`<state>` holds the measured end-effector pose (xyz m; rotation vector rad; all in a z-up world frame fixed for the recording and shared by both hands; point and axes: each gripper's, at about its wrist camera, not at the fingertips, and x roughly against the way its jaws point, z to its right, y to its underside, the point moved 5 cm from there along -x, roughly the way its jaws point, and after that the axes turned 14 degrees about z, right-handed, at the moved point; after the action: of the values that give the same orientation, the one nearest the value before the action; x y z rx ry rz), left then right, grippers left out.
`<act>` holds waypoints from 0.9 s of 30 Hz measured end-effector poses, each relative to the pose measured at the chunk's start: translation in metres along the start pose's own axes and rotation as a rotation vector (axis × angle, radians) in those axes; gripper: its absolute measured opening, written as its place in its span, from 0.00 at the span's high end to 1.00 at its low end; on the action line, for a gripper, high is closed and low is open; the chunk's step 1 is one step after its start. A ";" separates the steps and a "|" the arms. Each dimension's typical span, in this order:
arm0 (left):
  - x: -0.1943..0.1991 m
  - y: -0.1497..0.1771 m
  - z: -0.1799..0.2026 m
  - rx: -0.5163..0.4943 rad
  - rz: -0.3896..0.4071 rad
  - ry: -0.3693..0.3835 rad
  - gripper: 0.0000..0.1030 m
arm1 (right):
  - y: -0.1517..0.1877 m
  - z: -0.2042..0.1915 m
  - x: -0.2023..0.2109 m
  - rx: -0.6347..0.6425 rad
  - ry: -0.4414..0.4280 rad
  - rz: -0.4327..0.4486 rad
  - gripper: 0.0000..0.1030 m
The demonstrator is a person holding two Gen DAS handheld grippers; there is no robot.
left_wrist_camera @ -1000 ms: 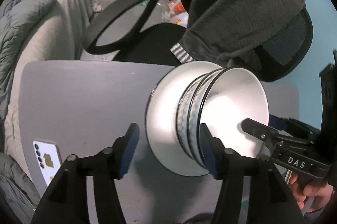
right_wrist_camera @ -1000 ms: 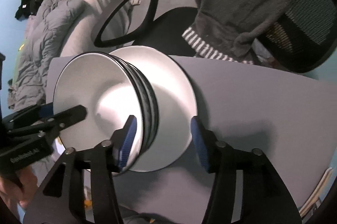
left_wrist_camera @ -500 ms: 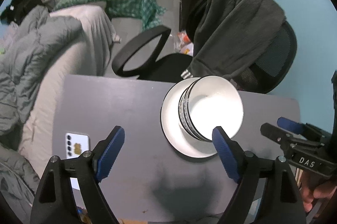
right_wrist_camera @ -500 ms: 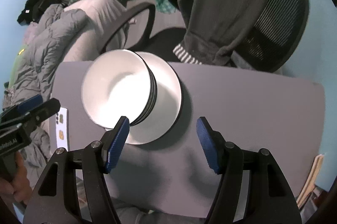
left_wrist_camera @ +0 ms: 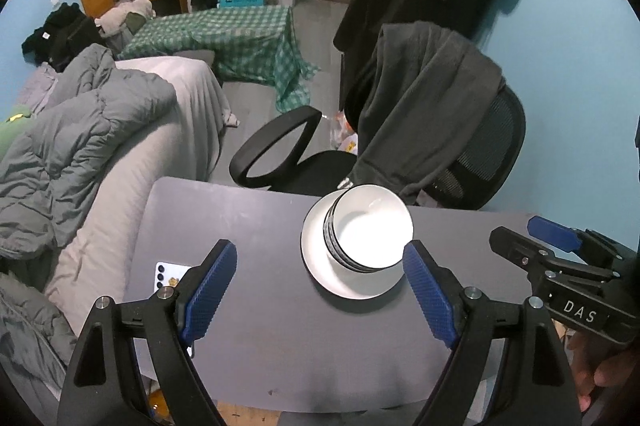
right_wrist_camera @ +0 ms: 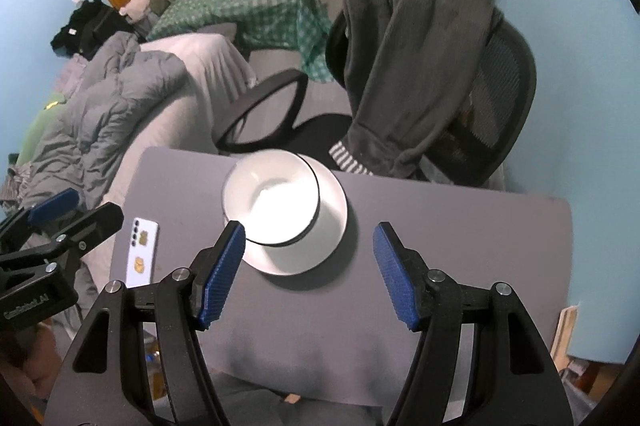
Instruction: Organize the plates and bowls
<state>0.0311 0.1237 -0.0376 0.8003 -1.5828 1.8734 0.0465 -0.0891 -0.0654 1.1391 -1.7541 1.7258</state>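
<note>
A stack of white bowls (left_wrist_camera: 370, 230) with dark rims stands on a white plate (left_wrist_camera: 352, 288) near the far edge of the grey table (left_wrist_camera: 240, 218). My left gripper (left_wrist_camera: 320, 246) hangs well above the table, its blue pads wide apart and open with nothing between them. My right gripper (right_wrist_camera: 309, 226) also hovers high and open, empty, with the bowls (right_wrist_camera: 272, 201) and plate (right_wrist_camera: 304, 258) far below it. Each gripper shows in the other's view: the right gripper (left_wrist_camera: 516, 230) at the right edge, the left gripper (right_wrist_camera: 94, 205) at the left edge.
A white phone (left_wrist_camera: 170, 276) lies face down at the table's left side. Behind the table stands a black office chair (left_wrist_camera: 492, 145) draped with a grey garment. A bed with a grey duvet (left_wrist_camera: 80, 129) runs along the left.
Both grippers have risen and drawn back from the bowl stack, and their jaws stand wider. The stack stays on the plate and looks much smaller in both views.
</note>
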 end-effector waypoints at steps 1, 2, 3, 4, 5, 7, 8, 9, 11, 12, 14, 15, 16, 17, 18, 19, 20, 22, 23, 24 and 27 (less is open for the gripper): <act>0.005 -0.001 0.001 0.003 0.005 0.003 0.16 | -0.002 -0.001 0.005 0.003 0.004 0.010 0.36; 0.011 -0.003 0.002 0.005 0.014 0.009 0.16 | -0.003 -0.002 0.008 0.003 0.004 0.018 0.36; 0.015 -0.005 0.003 0.007 0.023 0.010 0.16 | -0.004 -0.003 0.011 0.001 0.001 0.023 0.36; 0.020 -0.006 0.004 0.007 0.031 0.008 0.16 | -0.005 -0.004 0.016 -0.003 -0.001 0.031 0.36; 0.024 -0.006 0.005 0.005 0.040 0.009 0.16 | -0.005 -0.003 0.020 -0.007 -0.001 0.039 0.36; 0.032 -0.008 0.007 -0.003 0.054 0.009 0.16 | -0.007 -0.005 0.030 -0.011 0.003 0.061 0.36; 0.035 -0.009 0.008 -0.008 0.054 0.009 0.16 | -0.008 -0.005 0.033 -0.009 0.009 0.068 0.36; 0.038 -0.009 0.009 -0.012 0.054 0.011 0.16 | -0.009 -0.006 0.038 -0.003 0.018 0.078 0.36; 0.044 -0.010 0.010 -0.018 0.062 0.011 0.16 | -0.011 -0.006 0.045 0.009 0.034 0.093 0.36; 0.047 -0.010 0.011 -0.018 0.067 0.013 0.16 | -0.012 -0.007 0.048 0.015 0.045 0.101 0.36; 0.052 -0.009 0.010 -0.014 0.071 0.017 0.16 | -0.012 -0.007 0.053 0.018 0.055 0.111 0.36; 0.053 -0.009 0.010 -0.010 0.073 0.019 0.16 | -0.013 -0.007 0.055 0.019 0.060 0.115 0.36; 0.054 -0.008 0.009 -0.006 0.073 0.019 0.16 | -0.012 -0.007 0.056 0.020 0.061 0.114 0.36; 0.056 -0.007 0.009 -0.004 0.073 0.019 0.16 | -0.012 -0.007 0.057 0.020 0.060 0.113 0.36; 0.055 -0.006 0.009 -0.001 0.071 0.022 0.16 | -0.011 -0.007 0.058 0.016 0.062 0.117 0.36; 0.055 -0.005 0.009 0.003 0.069 0.027 0.16 | -0.010 -0.007 0.058 0.014 0.063 0.118 0.36; 0.055 -0.004 0.009 0.004 0.068 0.031 0.16 | -0.009 -0.008 0.059 0.014 0.063 0.117 0.36; 0.053 -0.003 0.009 0.001 0.061 0.037 0.16 | -0.008 -0.007 0.059 0.013 0.063 0.116 0.36; 0.052 -0.003 0.009 -0.001 0.059 0.035 0.16 | -0.006 -0.007 0.060 0.012 0.065 0.113 0.36; 0.051 -0.001 0.009 -0.005 0.057 0.033 0.16 | -0.005 -0.008 0.059 0.011 0.063 0.108 0.36; 0.052 0.002 0.011 -0.009 0.050 0.033 0.16 | -0.002 -0.007 0.061 0.005 0.059 0.102 0.36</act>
<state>-0.0045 0.1145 0.0012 0.7280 -1.6036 1.9039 0.0117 -0.0973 -0.0160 1.0059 -1.8016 1.8049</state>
